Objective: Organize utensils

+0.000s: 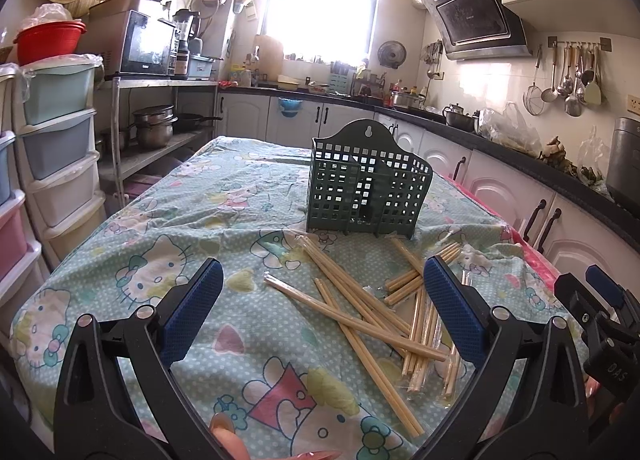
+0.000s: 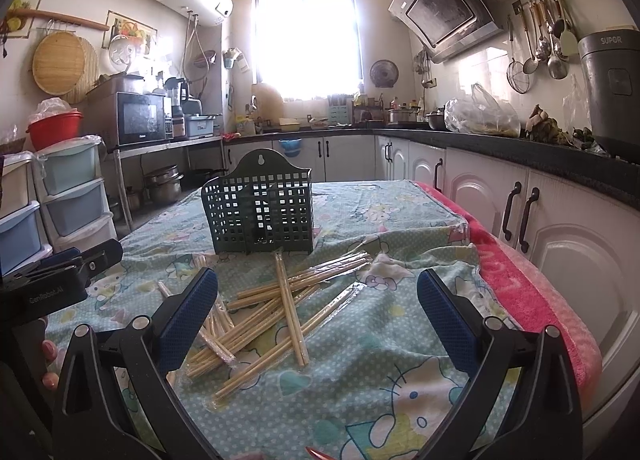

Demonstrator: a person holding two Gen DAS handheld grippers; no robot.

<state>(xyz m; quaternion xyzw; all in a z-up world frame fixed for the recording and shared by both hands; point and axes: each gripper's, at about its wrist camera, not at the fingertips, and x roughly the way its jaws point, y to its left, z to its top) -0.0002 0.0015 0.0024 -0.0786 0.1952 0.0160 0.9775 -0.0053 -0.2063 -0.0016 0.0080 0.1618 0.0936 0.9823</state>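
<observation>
A dark green perforated utensil holder (image 1: 366,188) (image 2: 260,212) stands upright on the cartoon-print tablecloth (image 1: 192,228) (image 2: 380,340). In front of it lie several loose bamboo chopsticks (image 1: 360,308) (image 2: 276,308), some in clear plastic sleeves, piled crosswise. My left gripper (image 1: 320,308) hovers open just short of the pile, nothing between its blue pads. My right gripper (image 2: 316,312) is open too, with the pile lying ahead between its fingers and to the left. Each gripper shows at the other view's edge: the right one (image 1: 600,300) and the left one (image 2: 60,272).
A pink towel (image 2: 532,292) runs along the table's right edge, beside white cabinets (image 2: 540,228) under a dark counter. Stacked plastic drawers (image 1: 56,148) and a metal rack with pots (image 1: 156,128) stand to the left. Fingertips of the person's hands show at the bottom edges.
</observation>
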